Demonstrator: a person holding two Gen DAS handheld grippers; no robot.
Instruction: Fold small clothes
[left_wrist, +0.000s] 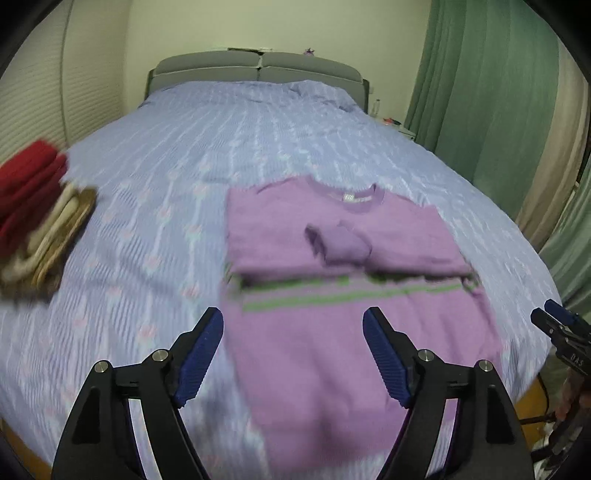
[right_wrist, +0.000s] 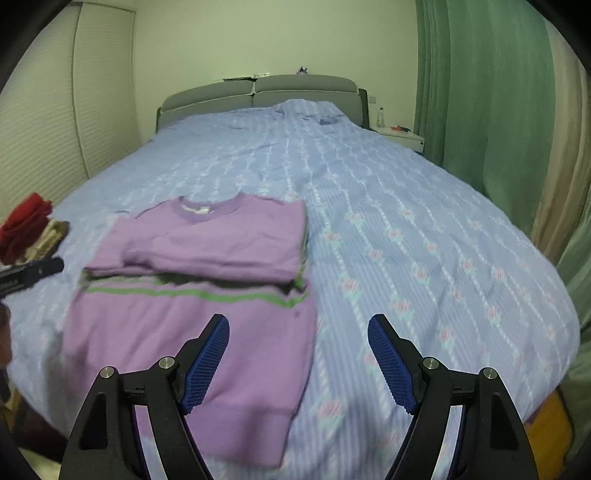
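A purple sweater (left_wrist: 332, 332) with green stripes lies flat on the bed, collar away from me, both sleeves folded across its chest. It also shows in the right wrist view (right_wrist: 207, 325). My left gripper (left_wrist: 293, 350) is open and empty, above the sweater's lower left part. My right gripper (right_wrist: 299, 354) is open and empty, above the sweater's lower right edge. The right gripper's tip shows at the right edge of the left wrist view (left_wrist: 561, 325), and the left gripper's tip at the left edge of the right wrist view (right_wrist: 29, 273).
The bed has a light blue flowered cover (right_wrist: 406, 221) and a grey headboard (right_wrist: 258, 92). A pile of folded clothes, red on top (left_wrist: 33, 206), sits at the left edge. Green curtains (right_wrist: 480, 92) hang on the right. A white nightstand (right_wrist: 399, 134) stands by the headboard.
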